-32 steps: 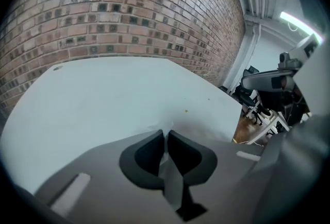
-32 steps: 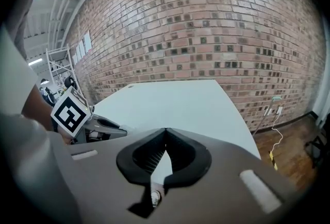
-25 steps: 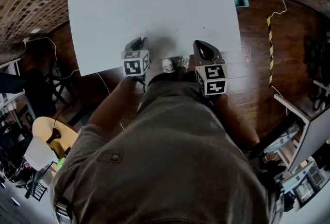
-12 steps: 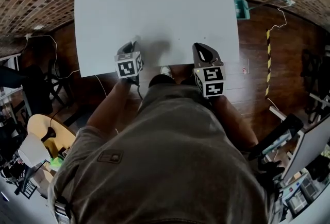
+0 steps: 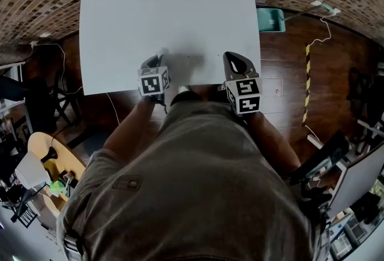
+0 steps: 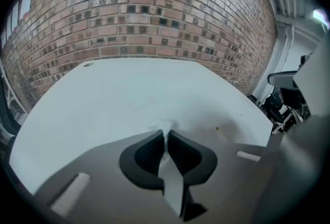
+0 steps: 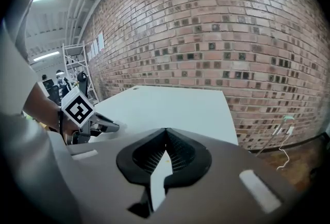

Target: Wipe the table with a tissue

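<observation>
Left gripper (image 6: 166,133): jaws pressed together on the tissue (image 6: 164,126). A small white tuft pokes out at 12 o'clock from the tips, and the rest of the sheet is hidden in the pinch. The tuft sits low over the table (image 6: 129,94) near its front edge. It looks like contact, but the wide-angle view doesn't settle whether it is touching or just above.

Right gripper (image 7: 166,133): jaws closed on nothing, with only ribbed pads showing. It is held off the surface at 3 o'clock from the left one and takes no part in the work.

Step, as I judge it: a wiping pass with the left gripper, at the 6 o'clock edge of the table. Most of the top toward 12 o'clock looks unwiped.

Next move needs downward pressure on the tuft and a sweep away toward 12 o'clock. The pinch must stay tight, since so little tissue sticks out.

A tiny speck (image 6: 217,127) lies at 2 o'clock from the left tips and is a likely target. The brick wall (image 6: 154,12) is beyond the far edge.
</observation>
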A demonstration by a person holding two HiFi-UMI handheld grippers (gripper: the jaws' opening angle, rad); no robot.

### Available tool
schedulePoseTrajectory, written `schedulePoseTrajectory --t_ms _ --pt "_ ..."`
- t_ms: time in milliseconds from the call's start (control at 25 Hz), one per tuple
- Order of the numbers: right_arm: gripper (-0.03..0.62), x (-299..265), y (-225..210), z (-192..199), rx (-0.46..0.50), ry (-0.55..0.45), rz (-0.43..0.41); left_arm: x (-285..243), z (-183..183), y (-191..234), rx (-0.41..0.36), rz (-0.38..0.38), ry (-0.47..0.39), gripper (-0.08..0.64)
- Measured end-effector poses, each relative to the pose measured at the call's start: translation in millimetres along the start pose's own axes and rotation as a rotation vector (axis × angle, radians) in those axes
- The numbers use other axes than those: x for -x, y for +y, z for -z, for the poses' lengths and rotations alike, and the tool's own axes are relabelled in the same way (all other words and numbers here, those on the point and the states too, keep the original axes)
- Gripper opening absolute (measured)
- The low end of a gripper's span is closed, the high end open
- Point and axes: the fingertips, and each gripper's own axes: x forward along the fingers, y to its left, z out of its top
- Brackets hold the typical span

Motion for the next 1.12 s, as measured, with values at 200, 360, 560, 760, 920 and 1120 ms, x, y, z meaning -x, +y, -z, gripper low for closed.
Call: schedulePoseTrajectory --t_ms 200,360,560,760,920,1120 --pt "0.014 6.6 -31.2 8.6 -0.005 -0.013 -0.026 -0.5 -2.4 -21.6 0.009 -0.034 0.001 0.023" --pt "0.014 7.9 -54.2 15.5 0.002 -0.008 -0.067 2.1 -4.5 -42.9 0.022 -0.067 -0.019 0.023" --pt "0.014 10.5 -48.8 26.6 0.022 0.005 -0.125 23.0 8.1 -48.9 0.061 -0.126 -0.035 0.023" --pt "0.014 10.6 -46.4 32.7 0.034 0.019 -0.141 32.0 17.8 -45.3 0.107 -0.156 -0.051 0.023" --pt "0.014 7.6 -42.9 32.2 0.04 0.036 -0.138 26.9 25.7 -37.5 0.139 -0.152 -0.04 0.023" --pt "0.014 5.1 -43.0 28.3 0.045 0.048 -0.124 16.5 24.3 -37.2 0.138 -0.128 -0.026 0.023"
